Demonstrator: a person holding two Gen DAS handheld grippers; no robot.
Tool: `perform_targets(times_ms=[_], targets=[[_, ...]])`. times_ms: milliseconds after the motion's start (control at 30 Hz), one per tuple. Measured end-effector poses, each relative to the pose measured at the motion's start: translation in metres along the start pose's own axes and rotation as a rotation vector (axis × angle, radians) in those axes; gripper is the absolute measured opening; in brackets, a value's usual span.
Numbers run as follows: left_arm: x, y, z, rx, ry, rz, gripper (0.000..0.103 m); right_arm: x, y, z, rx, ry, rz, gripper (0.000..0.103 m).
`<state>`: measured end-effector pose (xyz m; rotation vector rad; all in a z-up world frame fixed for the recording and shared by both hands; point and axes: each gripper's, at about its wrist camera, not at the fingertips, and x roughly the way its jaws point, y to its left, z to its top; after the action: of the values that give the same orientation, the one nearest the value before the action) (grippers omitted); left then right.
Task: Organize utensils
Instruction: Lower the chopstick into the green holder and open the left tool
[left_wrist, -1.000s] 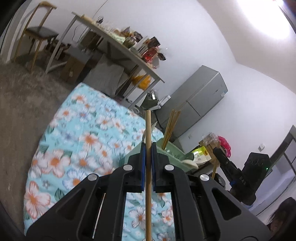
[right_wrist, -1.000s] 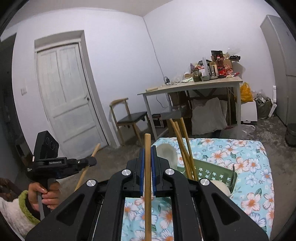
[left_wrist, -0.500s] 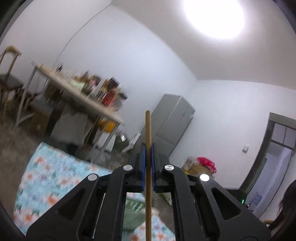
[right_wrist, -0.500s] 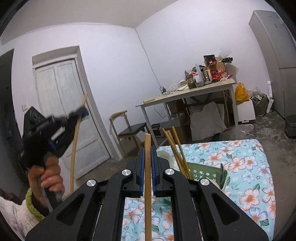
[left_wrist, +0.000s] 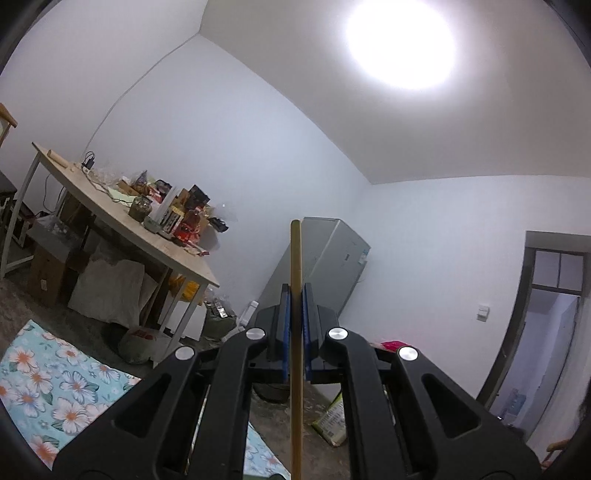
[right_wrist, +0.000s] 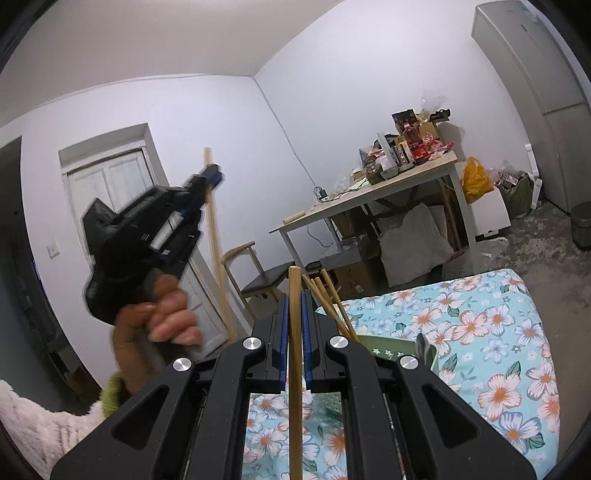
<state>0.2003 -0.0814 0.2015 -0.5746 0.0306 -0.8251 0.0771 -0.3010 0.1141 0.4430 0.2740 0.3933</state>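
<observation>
My left gripper (left_wrist: 295, 295) is shut on a wooden chopstick (left_wrist: 296, 258) that sticks up past its blue pads, aimed at the far wall above the table. The right wrist view shows that same left gripper (right_wrist: 210, 177) raised high at the left in a hand (right_wrist: 166, 317), its chopstick (right_wrist: 216, 236) hanging down. My right gripper (right_wrist: 294, 299) is shut on a second chopstick (right_wrist: 294, 288), just in front of a green basket (right_wrist: 391, 349) that holds several upright chopsticks (right_wrist: 328, 299). The basket stands on a floral tablecloth (right_wrist: 480, 332).
A cluttered wooden table (right_wrist: 388, 184) and a chair (right_wrist: 258, 280) stand against the far wall, with a white door (right_wrist: 110, 192) to the left. A grey fridge (left_wrist: 332, 258) fills the corner. Bags and boxes (left_wrist: 110, 291) lie under the wooden table.
The left gripper has swung up and away from the basket with its chopstick, so its view now shows wall and ceiling. The right gripper has edged closer to the basket, still holding its chopstick.
</observation>
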Motion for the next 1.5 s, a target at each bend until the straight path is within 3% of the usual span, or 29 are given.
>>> perform_targets(times_ms=[300,467,867,1100,1333,1433,1500], targets=[[0.038,0.027,-0.043,0.034,-0.011,0.080,0.004,0.013,-0.015,-0.003,0.004,0.018,-0.024,0.007],[0.044,0.043,-0.064,0.016,0.025,0.141,0.004,0.019,-0.022,-0.006,0.014,0.036,-0.028,0.007],[0.047,0.036,-0.064,0.069,-0.061,0.213,0.004,0.021,-0.026,-0.004,0.018,0.051,-0.037,0.007],[0.042,0.032,-0.085,0.129,-0.021,0.241,0.004,0.018,-0.026,-0.003,0.008,0.056,-0.044,0.007],[0.023,0.037,-0.091,0.087,0.012,0.245,0.005,0.011,-0.031,-0.004,0.034,0.050,-0.047,0.007],[0.012,0.035,-0.091,0.078,0.048,0.231,0.012,0.006,-0.028,-0.004,0.037,0.043,-0.047,0.007],[0.004,0.031,-0.091,0.079,0.067,0.228,0.028,0.004,-0.026,-0.003,0.034,0.041,-0.049,0.007]])
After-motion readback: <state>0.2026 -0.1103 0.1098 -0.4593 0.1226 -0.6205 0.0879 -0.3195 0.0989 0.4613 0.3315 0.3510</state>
